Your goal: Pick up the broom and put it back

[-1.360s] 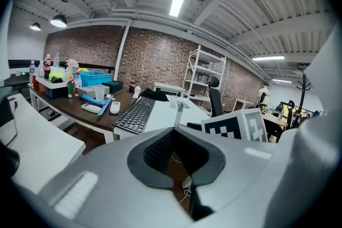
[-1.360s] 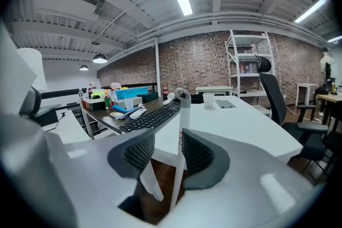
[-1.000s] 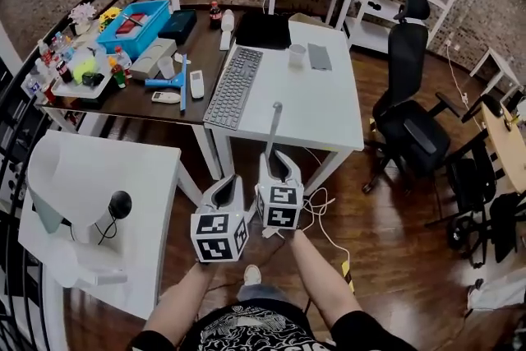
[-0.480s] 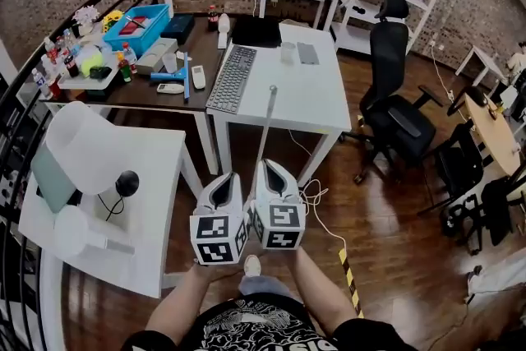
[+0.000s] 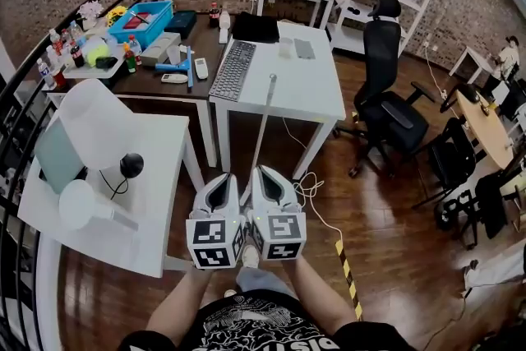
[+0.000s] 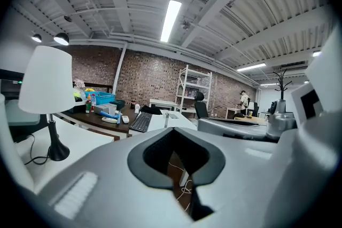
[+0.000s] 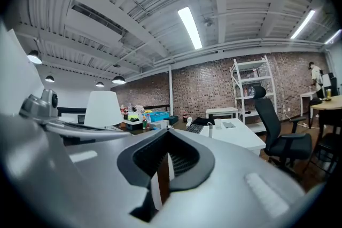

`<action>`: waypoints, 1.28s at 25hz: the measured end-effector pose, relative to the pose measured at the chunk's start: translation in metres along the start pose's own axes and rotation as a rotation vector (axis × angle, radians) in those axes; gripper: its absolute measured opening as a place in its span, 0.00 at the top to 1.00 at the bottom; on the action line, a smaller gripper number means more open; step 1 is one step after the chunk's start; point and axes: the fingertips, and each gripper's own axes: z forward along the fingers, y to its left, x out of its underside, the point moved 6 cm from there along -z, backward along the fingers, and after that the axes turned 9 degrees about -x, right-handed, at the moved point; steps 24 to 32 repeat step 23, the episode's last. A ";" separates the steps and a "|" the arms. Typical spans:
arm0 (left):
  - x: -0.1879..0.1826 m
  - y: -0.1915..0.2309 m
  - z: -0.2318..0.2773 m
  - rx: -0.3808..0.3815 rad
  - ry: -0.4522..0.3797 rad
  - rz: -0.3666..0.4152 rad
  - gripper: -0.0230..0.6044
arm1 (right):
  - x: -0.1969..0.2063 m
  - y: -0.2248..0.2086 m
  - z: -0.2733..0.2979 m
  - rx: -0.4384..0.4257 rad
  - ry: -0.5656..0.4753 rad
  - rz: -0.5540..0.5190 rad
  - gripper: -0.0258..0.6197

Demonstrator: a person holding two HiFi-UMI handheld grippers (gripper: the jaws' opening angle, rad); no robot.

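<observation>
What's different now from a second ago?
The right tool has closed on the broom handle, and both tools have drawn back from the white table with it. The left tool stays beside the right, holding nothing; the table and office chair are unmoved.

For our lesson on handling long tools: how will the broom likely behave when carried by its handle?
The broom shows a long, thin, straight handle, so it is probably stiff and fairly light. With most of that length reaching past the right gripper, the far end would likely swing wide and could knock the white table.
</observation>
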 end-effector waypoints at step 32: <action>0.024 -0.010 -0.065 0.058 -0.007 0.033 0.96 | 0.026 0.038 -0.060 -0.031 0.030 0.019 0.96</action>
